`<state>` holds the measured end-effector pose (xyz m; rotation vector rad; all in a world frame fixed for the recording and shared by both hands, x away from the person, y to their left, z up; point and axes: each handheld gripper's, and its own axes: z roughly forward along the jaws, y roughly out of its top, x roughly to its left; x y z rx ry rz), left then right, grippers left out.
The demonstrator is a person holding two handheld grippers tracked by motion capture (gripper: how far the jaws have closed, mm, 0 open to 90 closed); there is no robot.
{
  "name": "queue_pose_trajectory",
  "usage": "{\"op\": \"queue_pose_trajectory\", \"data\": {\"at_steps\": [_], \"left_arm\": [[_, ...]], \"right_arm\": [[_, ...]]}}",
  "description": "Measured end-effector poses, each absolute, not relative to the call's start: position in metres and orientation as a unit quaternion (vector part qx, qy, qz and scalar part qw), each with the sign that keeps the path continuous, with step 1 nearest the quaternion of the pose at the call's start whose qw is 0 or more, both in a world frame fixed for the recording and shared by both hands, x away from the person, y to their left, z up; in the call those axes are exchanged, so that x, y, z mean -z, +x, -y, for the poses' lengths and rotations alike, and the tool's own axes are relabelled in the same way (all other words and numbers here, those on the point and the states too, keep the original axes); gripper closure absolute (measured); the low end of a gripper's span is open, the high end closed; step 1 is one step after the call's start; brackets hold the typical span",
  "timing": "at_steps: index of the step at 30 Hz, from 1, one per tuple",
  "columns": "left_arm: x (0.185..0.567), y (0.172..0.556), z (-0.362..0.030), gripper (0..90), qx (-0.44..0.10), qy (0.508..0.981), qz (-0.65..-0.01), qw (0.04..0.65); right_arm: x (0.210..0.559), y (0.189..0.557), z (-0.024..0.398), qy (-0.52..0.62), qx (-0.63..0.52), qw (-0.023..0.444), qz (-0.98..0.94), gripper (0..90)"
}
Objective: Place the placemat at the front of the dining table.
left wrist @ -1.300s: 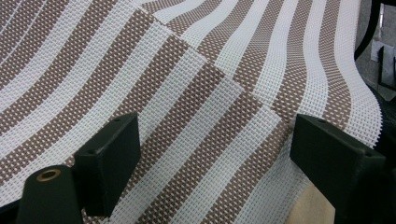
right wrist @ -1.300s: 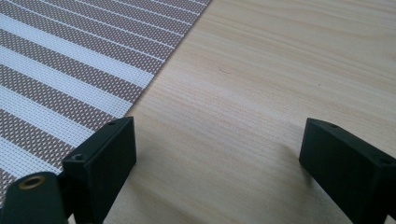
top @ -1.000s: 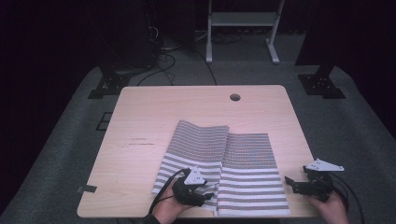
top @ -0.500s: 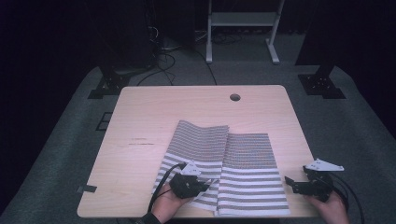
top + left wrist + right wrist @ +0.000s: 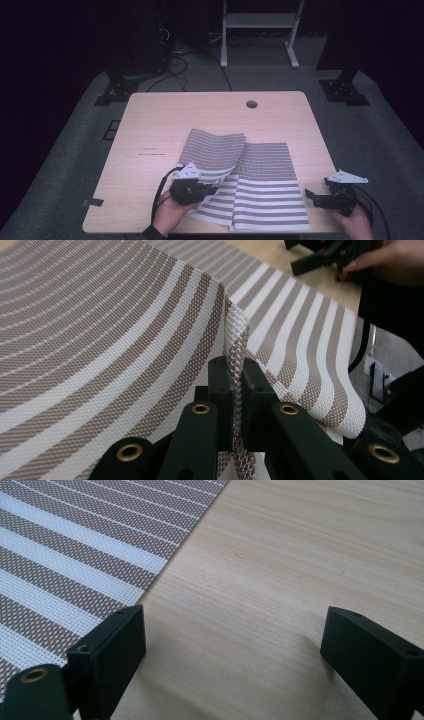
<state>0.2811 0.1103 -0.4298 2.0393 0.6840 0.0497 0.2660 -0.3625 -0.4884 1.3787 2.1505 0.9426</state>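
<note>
A brown-and-white striped woven mat [image 5: 270, 185] lies on the near half of the wooden table [image 5: 200, 115]. Its left part [image 5: 212, 150] is lifted and bowed over the flat right part; I cannot tell whether they are one piece. My left gripper [image 5: 212, 189] is shut on the lifted mat's near edge [image 5: 235, 335], which stands pinched between the jaws of that gripper [image 5: 236, 375]. My right gripper [image 5: 310, 196] rests at the table's near right corner, open. In its own view the right gripper [image 5: 232, 630] frames bare wood, with the mat's right edge [image 5: 75, 565] beside its left jaw.
A round cable hole [image 5: 251, 104] sits near the table's far edge. Bare wood spans the far half and left side. Black stands [image 5: 345, 87] and cables [image 5: 175, 65] are on the grey floor beyond the table.
My left gripper has drawn a little left and away from the front edge, raising the pinched mat edge. The right gripper has stayed put.
</note>
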Motion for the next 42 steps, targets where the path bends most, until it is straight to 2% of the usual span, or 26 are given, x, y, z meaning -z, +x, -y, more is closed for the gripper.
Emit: {"op": "queue_pose_trajectory", "data": {"at_steps": [24, 42], "left_arm": [[0.399, 0.291, -0.175, 86.4, -0.078, 0.773, -0.337, 0.532], [0.397, 0.3, -0.225, 86.4, -0.123, 0.742, -0.393, 0.529]], "right_arm": [[0.488, 0.266, 0.363, 0.495, -0.339, 0.208, -0.773, 9.6], [0.488, 0.266, 0.362, 0.495, -0.339, 0.208, -0.773, 9.6]]}}
